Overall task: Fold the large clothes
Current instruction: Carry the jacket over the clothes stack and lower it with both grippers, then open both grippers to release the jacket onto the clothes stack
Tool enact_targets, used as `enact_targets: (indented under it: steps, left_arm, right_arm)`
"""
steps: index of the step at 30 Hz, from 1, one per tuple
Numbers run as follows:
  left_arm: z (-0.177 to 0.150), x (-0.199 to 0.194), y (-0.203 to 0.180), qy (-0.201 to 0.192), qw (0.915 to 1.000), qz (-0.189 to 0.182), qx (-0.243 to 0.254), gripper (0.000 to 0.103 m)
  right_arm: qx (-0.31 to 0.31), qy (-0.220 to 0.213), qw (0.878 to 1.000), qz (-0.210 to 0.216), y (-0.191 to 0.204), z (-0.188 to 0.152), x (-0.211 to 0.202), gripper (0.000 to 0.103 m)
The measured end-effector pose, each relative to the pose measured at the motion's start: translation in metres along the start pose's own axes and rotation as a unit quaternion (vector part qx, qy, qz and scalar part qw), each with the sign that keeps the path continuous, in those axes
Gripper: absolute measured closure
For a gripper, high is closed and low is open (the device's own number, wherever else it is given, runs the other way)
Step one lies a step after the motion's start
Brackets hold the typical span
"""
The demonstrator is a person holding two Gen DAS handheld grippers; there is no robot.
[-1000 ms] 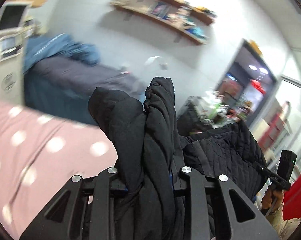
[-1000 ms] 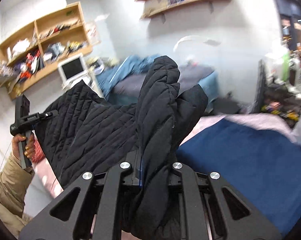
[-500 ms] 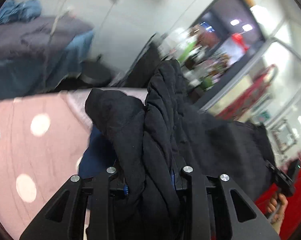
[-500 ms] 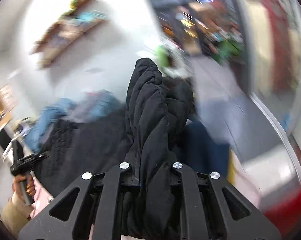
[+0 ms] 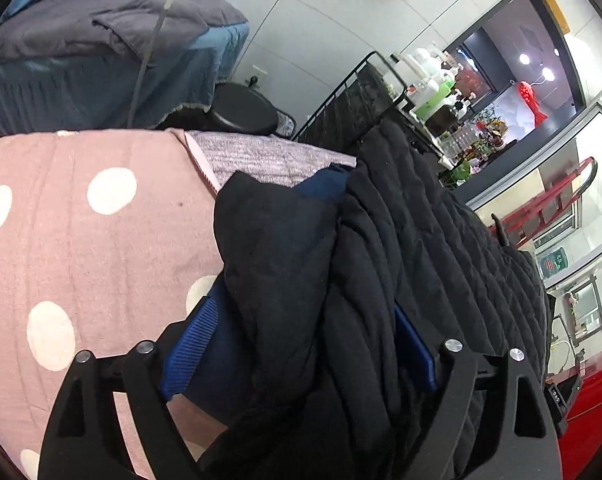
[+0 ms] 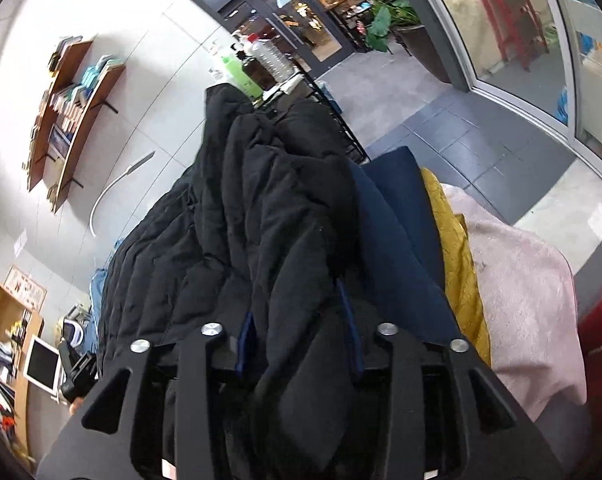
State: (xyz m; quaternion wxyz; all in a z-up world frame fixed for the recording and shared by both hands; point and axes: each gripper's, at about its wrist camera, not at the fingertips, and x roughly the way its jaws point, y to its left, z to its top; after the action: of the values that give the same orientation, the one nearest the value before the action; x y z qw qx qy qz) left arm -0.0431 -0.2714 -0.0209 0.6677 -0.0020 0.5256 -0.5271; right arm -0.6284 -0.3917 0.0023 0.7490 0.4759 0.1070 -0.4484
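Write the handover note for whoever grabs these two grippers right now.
Left gripper: jaws have just been opening, now wide; the black quilted jacket lies loose between the fingers.
Right gripper: jaws have just been opening, partway; jacket fabric sits between them, grip released or nearly so.
Jacket is bunched on the bed over the navy garment, beside the pink dotted blanket.
Done: jacket laid down on the bed.
Left: pull both grippers clear, then smooth and fold it.

Left gripper [image 5: 297,344], jaws just spread wide, black quilted jacket [image 5: 401,248] lying loose between them over pink dotted blanket [image 5: 81,240]
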Motion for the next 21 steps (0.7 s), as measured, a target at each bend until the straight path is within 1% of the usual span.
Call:
enact_targets:
  steps: [1,2,3,5,6,7,8,10,12,15,17,19,20,21]
  left_arm:
    - [0.001,-0.006,0.005,-0.008,0.9999,0.007,0.005,0.016]
    - [0.002,-0.012,0.003,-0.017,0.9996,0.02,0.013,0.015]
    - [0.003,-0.02,0.002,-0.028,0.9989,0.032,0.022,0.013]
    - [0.005,-0.041,0.005,-0.058,0.9964,0.054,0.032,0.01]
    - [0.006,-0.051,0.007,-0.071,0.9951,0.061,0.032,0.007]
    - [0.008,-0.065,0.012,-0.09,0.9931,0.07,0.029,0.006]
    - [0.009,-0.075,0.016,-0.103,0.9916,0.075,0.026,0.006]
    - [0.01,-0.097,0.026,-0.121,0.9875,0.101,0.009,0.006]
    - [0.006,-0.108,0.029,-0.123,0.9853,0.118,0.002,0.006]
    - [-0.009,-0.115,0.019,-0.118,0.9836,0.134,0.024,0.006]
    - [-0.023,-0.115,0.007,-0.114,0.9811,0.15,0.046,0.006]
    - [-0.04,-0.114,-0.014,-0.104,0.9762,0.173,0.081,0.006]
    - [-0.046,-0.113,-0.023,-0.095,0.974,0.181,0.097,0.006]
    - [-0.056,-0.109,-0.036,-0.078,0.9695,0.194,0.128,0.006]
  right_arm:
    - [0.003,-0.007,1.0,-0.002,0.001,0.0,-0.003,0.057]
    - [0.005,-0.015,1.0,-0.002,-0.001,-0.001,-0.005,0.048]
    - [0.012,-0.026,1.0,0.002,-0.002,-0.003,-0.01,0.045]
    - [0.039,-0.049,0.998,0.024,-0.005,-0.004,-0.021,0.03]
    - [0.054,-0.061,0.996,0.028,-0.006,-0.003,-0.028,0.027]
    - [0.063,-0.076,0.995,0.021,-0.007,-0.002,-0.035,0.024]
    - [0.065,-0.087,0.994,0.017,-0.004,0.0,-0.041,0.024]
    - [0.063,-0.11,0.992,0.002,0.0,0.002,-0.058,0.024]
    - [0.049,-0.125,0.991,-0.019,0.008,0.001,-0.071,0.019]
    - [-0.002,-0.133,0.989,-0.067,0.034,-0.009,-0.09,0.013]
    - [-0.034,-0.128,0.986,-0.097,0.051,-0.02,-0.097,0.01]
    - [-0.07,-0.116,0.983,-0.127,0.074,-0.033,-0.1,0.007]
    - [-0.083,-0.11,0.981,-0.134,0.082,-0.039,-0.102,0.006]
    - [-0.099,-0.1,0.98,-0.141,0.093,-0.045,-0.101,0.006]
